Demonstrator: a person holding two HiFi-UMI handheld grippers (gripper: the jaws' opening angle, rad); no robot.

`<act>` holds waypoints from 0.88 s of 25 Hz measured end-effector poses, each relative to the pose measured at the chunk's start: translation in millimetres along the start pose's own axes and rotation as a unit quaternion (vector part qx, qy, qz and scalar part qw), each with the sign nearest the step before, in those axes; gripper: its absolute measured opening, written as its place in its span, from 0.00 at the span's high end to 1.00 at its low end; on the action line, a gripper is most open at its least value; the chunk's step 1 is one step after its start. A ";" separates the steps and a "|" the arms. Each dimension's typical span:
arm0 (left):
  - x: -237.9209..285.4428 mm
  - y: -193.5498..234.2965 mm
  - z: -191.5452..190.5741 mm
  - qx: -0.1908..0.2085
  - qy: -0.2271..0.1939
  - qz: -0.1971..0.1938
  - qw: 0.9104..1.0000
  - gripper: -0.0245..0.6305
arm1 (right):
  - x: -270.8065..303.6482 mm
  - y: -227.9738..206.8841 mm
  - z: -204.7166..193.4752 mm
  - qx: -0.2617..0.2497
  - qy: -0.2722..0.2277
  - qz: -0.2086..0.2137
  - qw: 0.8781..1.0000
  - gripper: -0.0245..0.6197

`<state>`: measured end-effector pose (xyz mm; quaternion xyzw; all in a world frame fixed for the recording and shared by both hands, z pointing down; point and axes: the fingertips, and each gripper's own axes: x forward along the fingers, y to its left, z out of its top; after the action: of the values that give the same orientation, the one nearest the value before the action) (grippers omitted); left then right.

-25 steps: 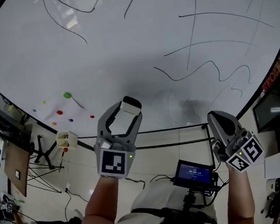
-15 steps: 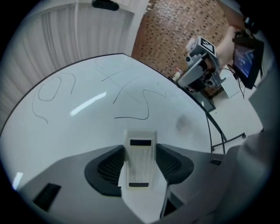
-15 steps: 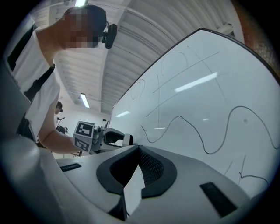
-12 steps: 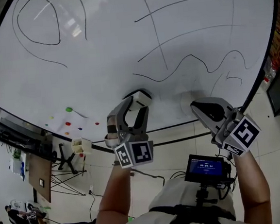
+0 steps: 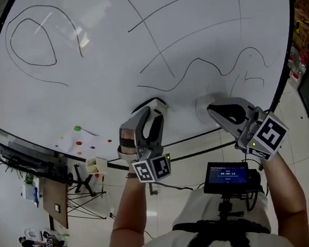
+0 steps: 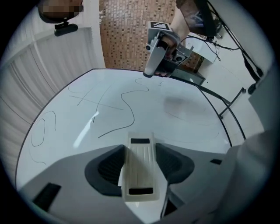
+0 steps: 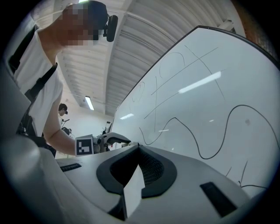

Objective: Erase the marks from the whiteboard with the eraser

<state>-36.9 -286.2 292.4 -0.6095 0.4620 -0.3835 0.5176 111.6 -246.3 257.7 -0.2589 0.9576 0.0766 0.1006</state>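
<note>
Now my left claw (image 5: pixel 150 110), pinching the eraser (image 6: pixel 140 169), has closed in beneath the wavy mark (image 5: pixel 194 60) low on the whiteboard (image 5: pixel 110 49), ready for wiping, while my right claw (image 5: pixel 213 109) stays pressed together, empty.

My whiteboard (image 5: pixel 111 54) carries thin black marks, among them a closed loop (image 5: pixel 29 42) at its upper left and a wavy line (image 5: pixel 221 72) toward its right, with small coloured magnets (image 5: pixel 77 129) near its lower left corner and the eraser (image 5: pixel 154 104) against its lower part.

Small lit screen (image 5: pixel 227 176) — green magnet (image 5: pixel 77 129) well apart, leftward.
</note>
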 end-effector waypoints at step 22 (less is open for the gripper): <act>9.1 -98.3 -10.6 0.043 -0.043 -0.093 0.994 0.56 | -0.1 -4.8 -49.1 0.051 0.017 -0.053 0.997 0.93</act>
<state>-28.1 -294.2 390.9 -0.6430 0.3639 -0.4230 0.5246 106.6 -260.1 304.8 -0.3054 0.9467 0.0179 0.1009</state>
